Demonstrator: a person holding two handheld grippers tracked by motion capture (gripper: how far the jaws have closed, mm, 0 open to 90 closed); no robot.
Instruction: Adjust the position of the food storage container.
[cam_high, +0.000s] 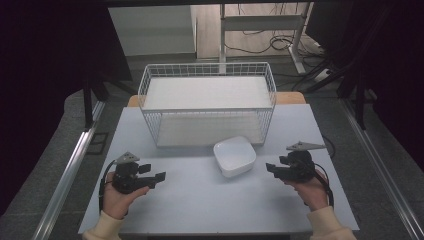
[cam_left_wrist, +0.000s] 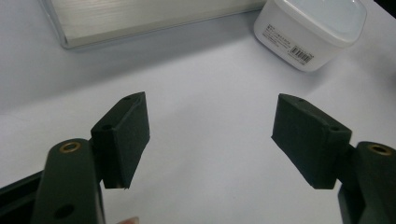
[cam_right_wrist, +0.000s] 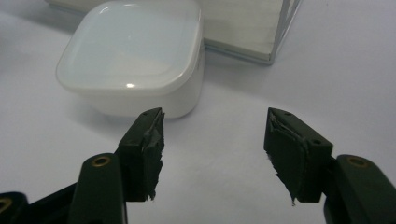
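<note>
A white square lidded container (cam_high: 234, 155) sits on the grey table, just in front of a white wire basket (cam_high: 207, 102). My left gripper (cam_high: 155, 177) rests low at the table's left, jaws open and pointing right toward the container (cam_left_wrist: 310, 30), with bare table between them (cam_left_wrist: 210, 135). My right gripper (cam_high: 270, 169) is held to the right of the container, pointing left at it. In the right gripper view its jaws (cam_right_wrist: 215, 140) stand apart with nothing between them, and the container (cam_right_wrist: 133, 60) lies just beyond the left jaw's tip.
The wire basket has a pale shelf board inside and a wooden base (cam_left_wrist: 140, 18) whose corner (cam_right_wrist: 247, 28) lies behind the container. Metal rails (cam_high: 70, 165) run along both table sides. A desk frame and cables (cam_high: 280, 40) stand on the floor beyond.
</note>
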